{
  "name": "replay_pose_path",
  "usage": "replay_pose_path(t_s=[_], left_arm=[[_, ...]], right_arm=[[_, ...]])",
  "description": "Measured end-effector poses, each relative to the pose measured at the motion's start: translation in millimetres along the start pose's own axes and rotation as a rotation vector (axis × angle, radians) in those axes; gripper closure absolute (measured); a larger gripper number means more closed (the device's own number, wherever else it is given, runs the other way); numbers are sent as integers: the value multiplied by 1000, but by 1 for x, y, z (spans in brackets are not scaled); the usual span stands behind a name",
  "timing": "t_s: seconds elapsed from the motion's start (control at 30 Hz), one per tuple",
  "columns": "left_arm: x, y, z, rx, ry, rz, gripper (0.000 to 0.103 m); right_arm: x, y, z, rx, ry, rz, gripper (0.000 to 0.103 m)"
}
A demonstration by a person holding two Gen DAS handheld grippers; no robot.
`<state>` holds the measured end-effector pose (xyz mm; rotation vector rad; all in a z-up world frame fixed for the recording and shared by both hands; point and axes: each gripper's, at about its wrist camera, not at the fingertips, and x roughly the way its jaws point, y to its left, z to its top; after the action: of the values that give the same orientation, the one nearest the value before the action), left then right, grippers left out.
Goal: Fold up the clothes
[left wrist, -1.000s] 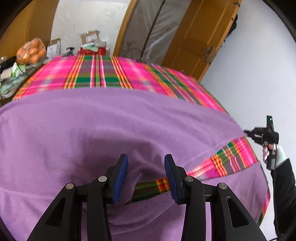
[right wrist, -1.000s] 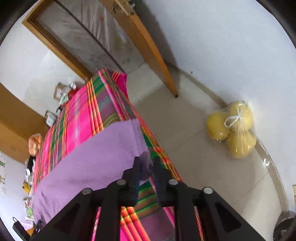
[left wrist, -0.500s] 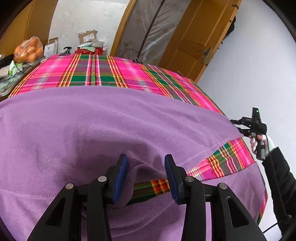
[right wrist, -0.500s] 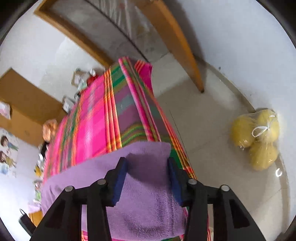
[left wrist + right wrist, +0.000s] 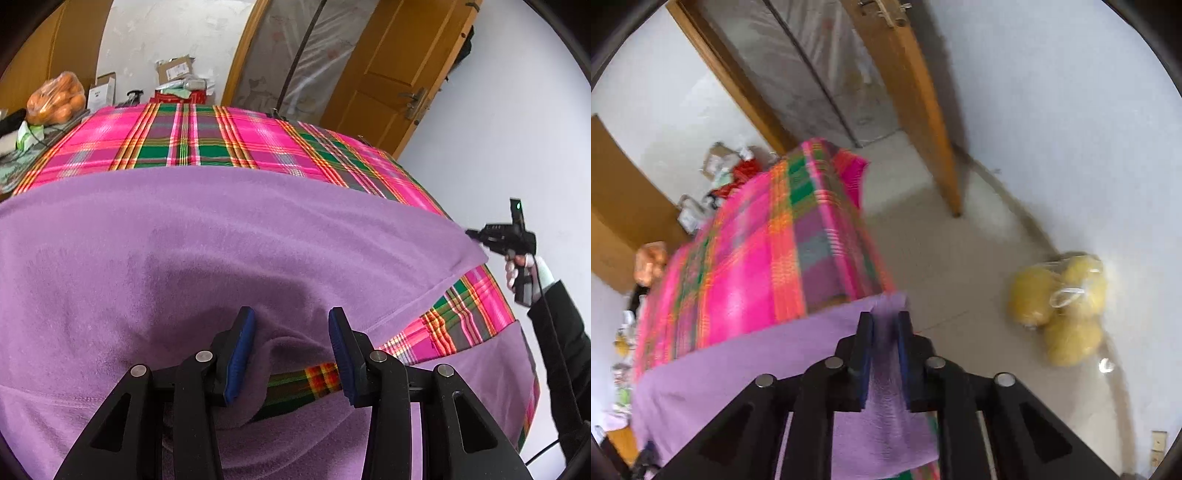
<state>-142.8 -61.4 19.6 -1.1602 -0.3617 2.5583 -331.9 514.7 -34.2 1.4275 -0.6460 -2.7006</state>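
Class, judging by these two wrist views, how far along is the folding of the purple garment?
Done: the purple garment lies spread over the plaid cloth. In hand: the right gripper is closing on its far corner; the left gripper stands open over a bunched edge. Left: no finished fold shows yet.

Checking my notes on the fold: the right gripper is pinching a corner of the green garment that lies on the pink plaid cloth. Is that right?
One detail is wrong: the garment is purple, not green. The right wrist view shows the right gripper closing on its corner, with purple fabric between the pads, and the garment lying over the pink plaid cloth. The rest of your note holds.
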Motion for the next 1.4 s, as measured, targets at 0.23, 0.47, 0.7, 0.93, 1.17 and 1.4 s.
replay_pose_path(t_s=[0.23,0.47,0.7,0.93,1.17,1.4], left_arm=[[1,0,-1,-5,-8,-3,60],[0,0,-1,-17,-12,-10,60],[-14,-1,2,-16,-97,-26,60],[-1,3,1,-31,-12,-10,60],[-2,-2,-2,-12,-6,-16,60],[-4,-3,-4,-9,-7,-30,60]], right_arm=[[-4,-18,-9,65,25,146,64],[14,-13,-9,83,80,213,79],[-27,13,8,-25,-113,205,98],[-11,8,14,-1,-63,43,90],[-40,-34,-22,182,-54,76,70],[-39,-60,-56,347,30,232,65]])
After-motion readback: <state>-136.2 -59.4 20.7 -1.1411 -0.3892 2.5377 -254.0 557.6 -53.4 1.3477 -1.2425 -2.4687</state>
